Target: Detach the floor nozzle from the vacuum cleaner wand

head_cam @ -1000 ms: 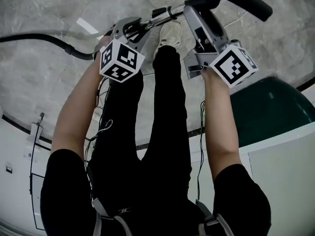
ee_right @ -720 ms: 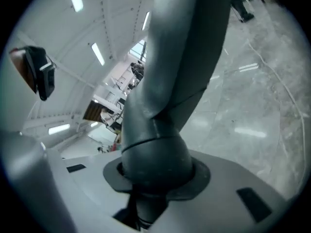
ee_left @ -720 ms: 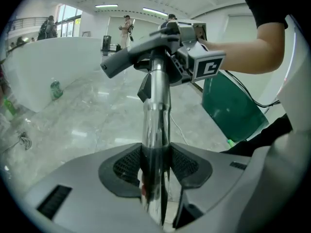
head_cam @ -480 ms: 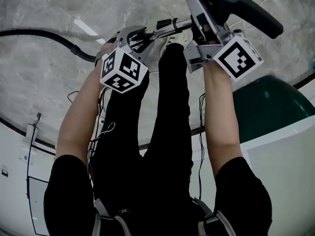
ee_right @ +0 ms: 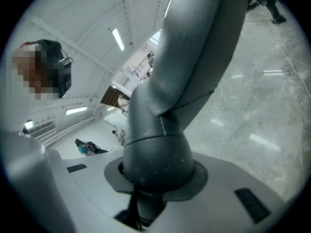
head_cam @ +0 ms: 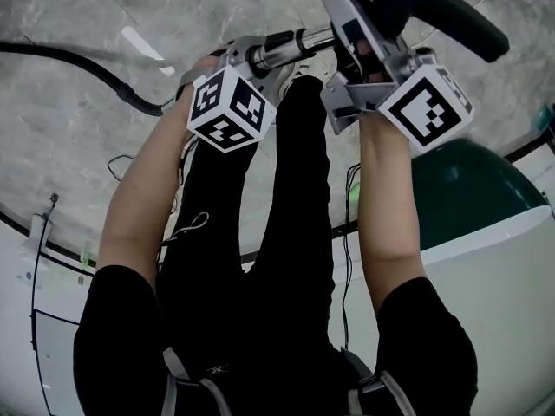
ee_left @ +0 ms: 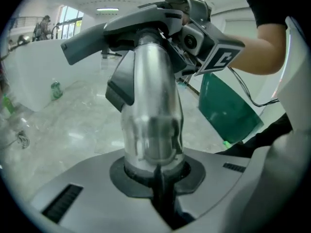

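In the head view the silver wand (head_cam: 290, 46) runs from my left gripper (head_cam: 247, 57) to the dark grey floor nozzle (head_cam: 434, 7) at the top right. The left gripper's jaws are closing, and they clasp the wand (ee_left: 153, 106) in their round notch (ee_left: 158, 171). Beyond that, the wand enters the nozzle's neck (ee_left: 131, 25). My right gripper (head_cam: 351, 11) is shut on that neck (ee_right: 160, 144), which fills the space between its jaws (ee_right: 158, 193). Both parts hang joined above the marble floor.
A black hose (head_cam: 78, 63) curves over the floor at the left. A dark green container (head_cam: 473, 189) stands at the right beside a white wall panel (head_cam: 486, 302). The person's black-clad legs (head_cam: 295, 198) are under the grippers, with thin cables (head_cam: 186, 228) alongside.
Both grippers have risen, carrying the wand and nozzle with them. The left gripper's jaws have drawn in around the wand, and the right gripper has taken hold of the nozzle's neck.
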`<state>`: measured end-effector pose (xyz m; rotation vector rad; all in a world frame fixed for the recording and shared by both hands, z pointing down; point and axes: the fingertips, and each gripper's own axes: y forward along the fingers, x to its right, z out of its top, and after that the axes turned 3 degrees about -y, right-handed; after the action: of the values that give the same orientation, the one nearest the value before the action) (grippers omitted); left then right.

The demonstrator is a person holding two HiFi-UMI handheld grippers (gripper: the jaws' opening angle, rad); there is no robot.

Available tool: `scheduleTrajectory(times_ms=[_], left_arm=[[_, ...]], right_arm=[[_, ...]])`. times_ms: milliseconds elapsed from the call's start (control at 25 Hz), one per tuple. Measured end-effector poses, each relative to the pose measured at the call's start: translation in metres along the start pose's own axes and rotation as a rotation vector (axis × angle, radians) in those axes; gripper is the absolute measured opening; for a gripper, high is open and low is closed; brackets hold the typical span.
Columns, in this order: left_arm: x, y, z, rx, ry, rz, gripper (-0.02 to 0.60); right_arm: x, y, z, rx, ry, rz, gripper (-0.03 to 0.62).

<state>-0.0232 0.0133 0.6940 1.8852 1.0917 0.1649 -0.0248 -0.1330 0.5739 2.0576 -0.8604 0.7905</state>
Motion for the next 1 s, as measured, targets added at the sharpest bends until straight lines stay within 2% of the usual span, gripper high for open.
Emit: scheduleTrajectory(times_ms=[120, 280, 320, 360, 440, 520, 600, 680, 720, 800, 840, 880, 1000], left_arm=[[0.013, -0.001, -0.004, -0.019, -0.026, -0.177, 0.054], [0.043, -0.04, -0.022, -0.051, -0.073, -0.498, 0.054], [0.045, -0.049, -0.026, -0.057, -0.089, -0.528, 0.054], [0.042, -0.051, -0.031, -0.061, -0.102, -0.509, 0.054], [0.031, -0.04, -0.044, -0.077, -0.121, -0.369, 0.048], [0.021, -0.022, -0.055, -0.097, -0.125, -0.217, 0.046], [0.019, -0.008, -0.061, -0.131, -0.106, -0.107, 0.046], [0.029, -0.001, -0.063, -0.174, -0.088, -0.084, 0.046], [0.035, 0.001, -0.06, -0.185, -0.089, -0.118, 0.046], [0.046, 0.003, -0.051, -0.18, -0.1, -0.246, 0.046], [0.048, 0.003, -0.046, -0.17, -0.101, -0.311, 0.046], [0.05, 0.002, -0.042, -0.161, -0.098, -0.372, 0.046], [0.067, -0.014, -0.032, -0.152, -0.095, -0.584, 0.046]], right_arm=[[-0.006, 0.001, -0.002, 0.009, -0.028, 0.141, 0.121], [-0.05, -0.001, -0.019, 0.02, -0.062, 0.393, 0.121], [-0.058, 0.003, -0.023, 0.019, -0.056, 0.412, 0.121], [-0.059, 0.007, -0.027, 0.014, -0.042, 0.394, 0.121], [-0.044, 0.019, -0.036, -0.014, 0.014, 0.247, 0.12], [-0.015, 0.024, -0.045, -0.032, 0.092, 0.024, 0.117], [0.015, 0.016, -0.051, -0.03, 0.173, -0.193, 0.112], [0.036, 0.001, -0.055, -0.027, 0.229, -0.322, 0.109], [0.041, -0.006, -0.053, -0.022, 0.232, -0.338, 0.109], [0.045, -0.014, -0.043, 0.005, 0.193, -0.284, 0.106], [0.044, -0.015, -0.037, 0.025, 0.172, -0.22, 0.106], [0.038, -0.016, -0.031, 0.05, 0.15, -0.127, 0.106], [0.001, -0.027, -0.019, 0.127, 0.054, 0.25, 0.104]])
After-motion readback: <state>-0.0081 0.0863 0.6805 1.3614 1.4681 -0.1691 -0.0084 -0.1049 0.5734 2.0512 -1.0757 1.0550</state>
